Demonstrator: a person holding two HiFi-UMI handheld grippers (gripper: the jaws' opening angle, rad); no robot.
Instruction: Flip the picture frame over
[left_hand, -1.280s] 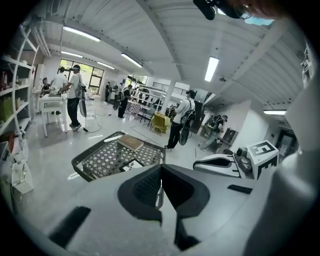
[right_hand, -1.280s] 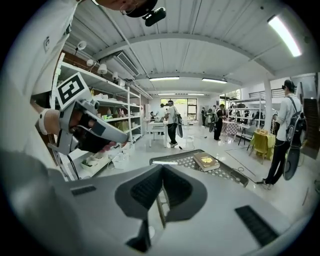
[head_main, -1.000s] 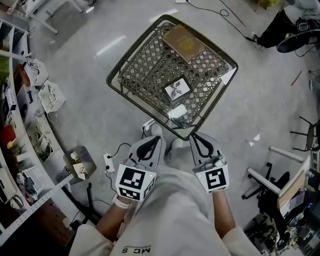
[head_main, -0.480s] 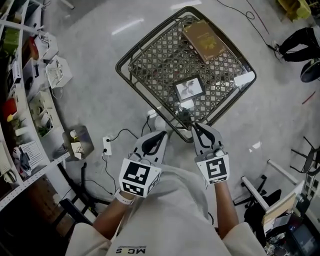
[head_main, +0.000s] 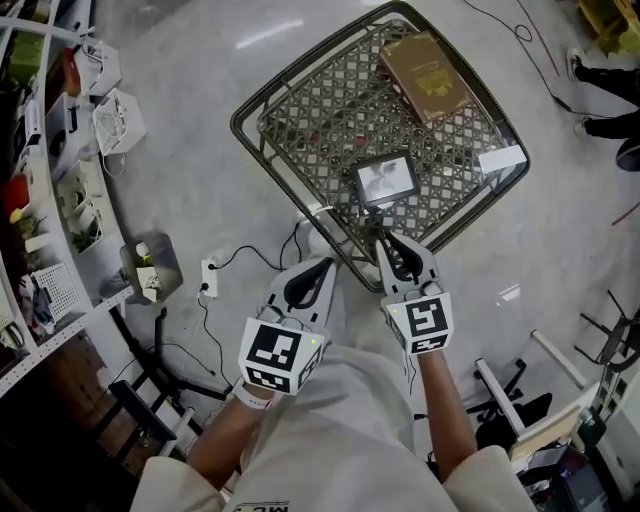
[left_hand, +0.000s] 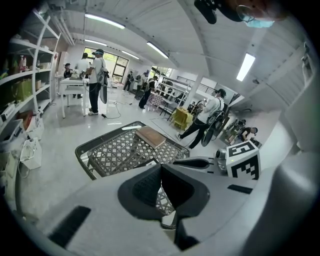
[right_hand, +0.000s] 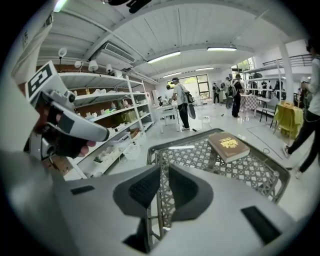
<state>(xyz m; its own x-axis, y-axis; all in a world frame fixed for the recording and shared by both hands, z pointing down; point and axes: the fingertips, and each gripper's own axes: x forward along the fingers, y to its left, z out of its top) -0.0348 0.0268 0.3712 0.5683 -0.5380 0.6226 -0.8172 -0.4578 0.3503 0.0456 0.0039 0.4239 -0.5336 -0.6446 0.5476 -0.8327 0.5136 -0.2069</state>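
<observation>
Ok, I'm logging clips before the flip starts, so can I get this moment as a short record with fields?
surface: lattice-top table, dark rim
picture frame: lying flat, picture side up, near the table's near corner, no gripper on it
book: tan, closed, at the far corner
white card: at the right edge
left gripper: jaws together, empty, just off the near rim
right gripper: jaws narrowly apart, empty, over the near rim, short of the frame
flip: not yet begun
</observation>
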